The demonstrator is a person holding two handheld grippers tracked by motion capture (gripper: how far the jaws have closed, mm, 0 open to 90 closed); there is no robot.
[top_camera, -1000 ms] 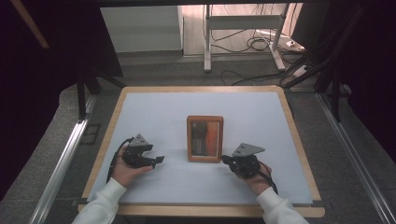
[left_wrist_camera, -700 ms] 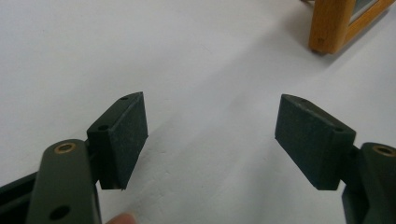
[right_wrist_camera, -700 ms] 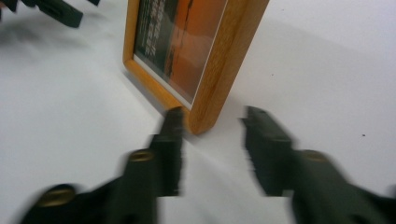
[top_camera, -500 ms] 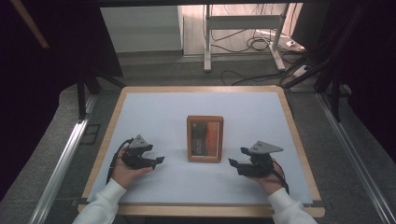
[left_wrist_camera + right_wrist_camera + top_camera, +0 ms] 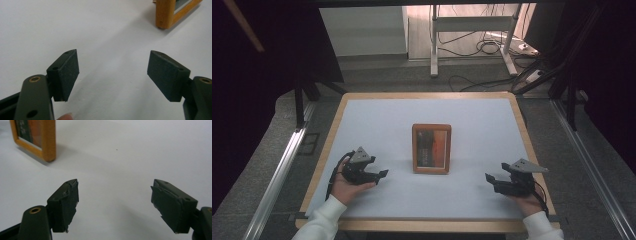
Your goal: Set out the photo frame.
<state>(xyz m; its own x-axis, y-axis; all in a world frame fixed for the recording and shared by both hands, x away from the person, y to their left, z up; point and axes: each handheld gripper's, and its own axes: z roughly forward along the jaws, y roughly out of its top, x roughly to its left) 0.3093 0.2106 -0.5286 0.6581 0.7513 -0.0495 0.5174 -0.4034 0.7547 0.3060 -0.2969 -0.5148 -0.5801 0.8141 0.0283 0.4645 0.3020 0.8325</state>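
Rising from the bottom of the frame, the left tool (image 5: 113,75) stands with its two black jaws wide apart and nothing between them over the white table (image 5: 75,27), a fingertip (image 5: 65,117) peeking at the bottom edge, and a wooden frame's corner (image 5: 166,13) in the upper right.

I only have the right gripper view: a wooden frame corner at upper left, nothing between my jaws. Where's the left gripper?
Observer: The left gripper rests on the table, left of the picture frame, apart from it.
Operator: Is it open?
Observer: Yes, its pads stand wide apart with bare table between them.
Operator: Is the frame upright?
Observer: From above it looks upright mid-table, picture facing the person; the right gripper is well off to its right.
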